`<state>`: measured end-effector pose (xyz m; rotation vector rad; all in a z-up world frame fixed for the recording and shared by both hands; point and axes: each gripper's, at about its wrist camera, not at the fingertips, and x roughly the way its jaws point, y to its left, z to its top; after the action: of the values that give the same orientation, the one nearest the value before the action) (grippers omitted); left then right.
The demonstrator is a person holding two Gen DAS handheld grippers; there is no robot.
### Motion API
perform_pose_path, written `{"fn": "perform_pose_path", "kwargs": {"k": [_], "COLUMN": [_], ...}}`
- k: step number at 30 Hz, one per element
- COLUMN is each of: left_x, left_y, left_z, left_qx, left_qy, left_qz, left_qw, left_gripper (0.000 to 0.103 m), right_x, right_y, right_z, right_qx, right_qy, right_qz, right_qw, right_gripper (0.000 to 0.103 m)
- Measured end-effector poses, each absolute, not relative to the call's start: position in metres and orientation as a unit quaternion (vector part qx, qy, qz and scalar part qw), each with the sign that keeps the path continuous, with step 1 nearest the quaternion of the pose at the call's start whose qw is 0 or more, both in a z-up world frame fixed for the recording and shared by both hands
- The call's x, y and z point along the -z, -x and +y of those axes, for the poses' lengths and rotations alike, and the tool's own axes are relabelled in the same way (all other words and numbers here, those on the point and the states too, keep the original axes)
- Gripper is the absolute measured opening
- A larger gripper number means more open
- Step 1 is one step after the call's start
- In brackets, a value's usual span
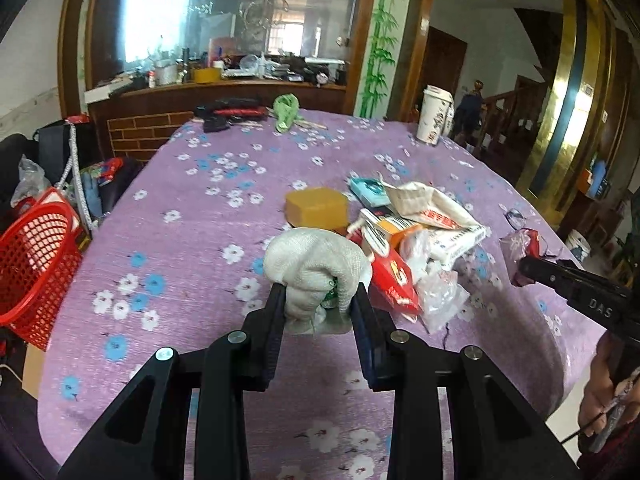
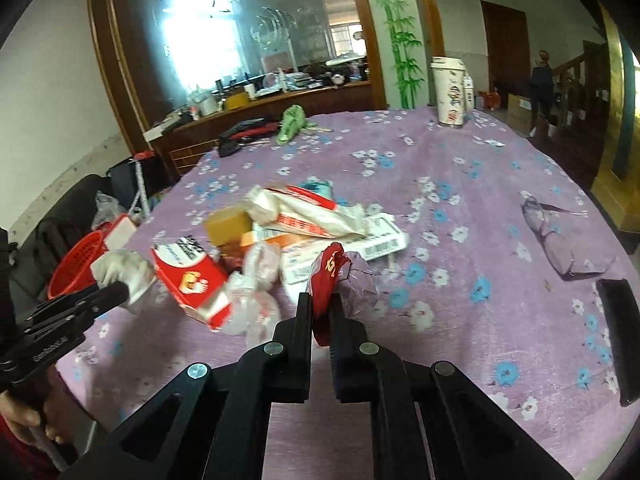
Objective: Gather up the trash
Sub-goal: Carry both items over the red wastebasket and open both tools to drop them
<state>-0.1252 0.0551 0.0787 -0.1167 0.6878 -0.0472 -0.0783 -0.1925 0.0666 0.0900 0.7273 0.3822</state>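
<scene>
The white cloth wad (image 1: pixel 316 268) sat between the fingers of the left hand-held gripper (image 1: pixel 320 300), clamped and lifted off the desk (image 1: pixel 192 240), with something green tucked inside it. The pinch caught only the wad's lower fold, and the bulk bulged above the pads. Risk: the cloth could unroll or slide out on the way over, dropping the green bit.

The right hand-held gripper (image 2: pixel 320 312) was clenched on a red-and-clear plastic wrapper (image 2: pixel 340 280), also held above the desk. The film was thin and slick and gripped at one end, so a quick swing could pull it free.

The rest of the trash pile (image 1: pixel 408 240) remained on the desk: red carton, white packets, clear bags, a yellow block (image 1: pixel 316 206). It lay just beside both carried loads, so a low pass might drag loose bags off the edge.

The red basket (image 1: pixel 36 256) stood off the desk's left side, below the edge. The right load had the longer way there, across the pile. Both hands converging on it could collide. A paper cup (image 1: pixel 434 114) stood well clear at the far side.
</scene>
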Motion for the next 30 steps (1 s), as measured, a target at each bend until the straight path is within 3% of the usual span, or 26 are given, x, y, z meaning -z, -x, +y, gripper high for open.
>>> {"fn": "perform_pose_path", "kwargs": {"k": [19,30], "left_x": [-0.086,-0.104], "left_y": [0.13,0.15], "left_z": [0.106,0.199], "left_qx": [-0.022,-0.112], "left_qy": [0.081,0.105], "left_qz": [0.315,0.289], "left_qw": [0.945,0.945], "left_gripper": [0.031,0.031], "right_x": [-0.075,-0.086], "right_y": [0.062,0.048], "right_z": [-0.084,0.024], "right_qx": [-0.322,-0.411], "right_qy": [-0.018,0.012], "right_qz": [0.376,0.405], "right_qw": [0.869,0.817], "right_gripper": [0.008,0.008]}}
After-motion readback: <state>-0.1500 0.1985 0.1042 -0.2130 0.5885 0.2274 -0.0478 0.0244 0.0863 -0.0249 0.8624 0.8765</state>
